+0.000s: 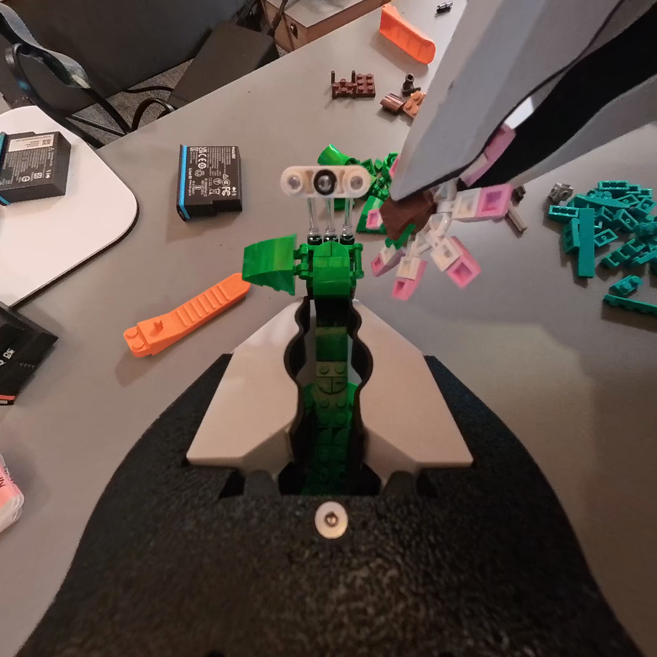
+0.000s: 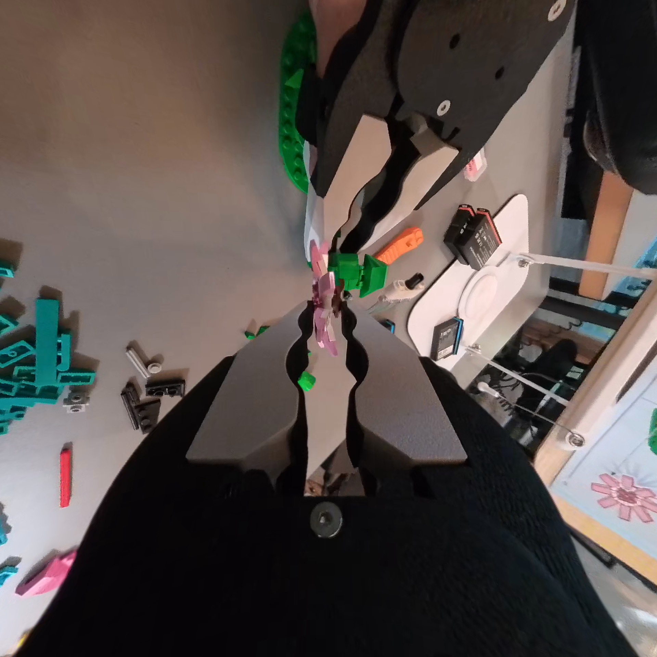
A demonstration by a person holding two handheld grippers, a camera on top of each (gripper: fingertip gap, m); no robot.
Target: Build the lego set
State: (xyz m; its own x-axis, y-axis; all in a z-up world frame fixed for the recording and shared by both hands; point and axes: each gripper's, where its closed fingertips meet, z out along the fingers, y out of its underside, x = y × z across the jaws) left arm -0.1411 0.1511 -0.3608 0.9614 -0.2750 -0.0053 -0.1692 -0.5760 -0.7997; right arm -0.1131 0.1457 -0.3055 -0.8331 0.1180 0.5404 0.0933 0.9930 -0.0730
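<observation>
My left gripper (image 1: 329,305) is shut on a green lego stem (image 1: 330,270) that has a green leaf (image 1: 270,263) on its left side. Three clear rods topped by a white plate (image 1: 323,181) rise from the stem. My right gripper (image 2: 325,313) is shut on a pink and white flower head (image 2: 324,320) with a brown centre. In the left wrist view the flower (image 1: 437,241) hangs just right of the stem top, under the right gripper's fingers (image 1: 444,142). In the right wrist view the stem (image 2: 346,270) and the left gripper (image 2: 346,241) sit just beyond the flower.
On the grey table (image 1: 497,373) lie an orange brick separator (image 1: 185,316), a teal brick pile (image 1: 604,234), loose green pieces (image 1: 373,177), brown pieces (image 1: 355,87), black batteries (image 1: 211,181) and an orange ramp piece (image 1: 405,35). A round green plate (image 2: 293,113), black plates (image 2: 149,398) and a red bar (image 2: 65,473) show in the right wrist view. From the left gripper's tips to the orange brick separator (image 1: 185,316) is close to 6 cm.
</observation>
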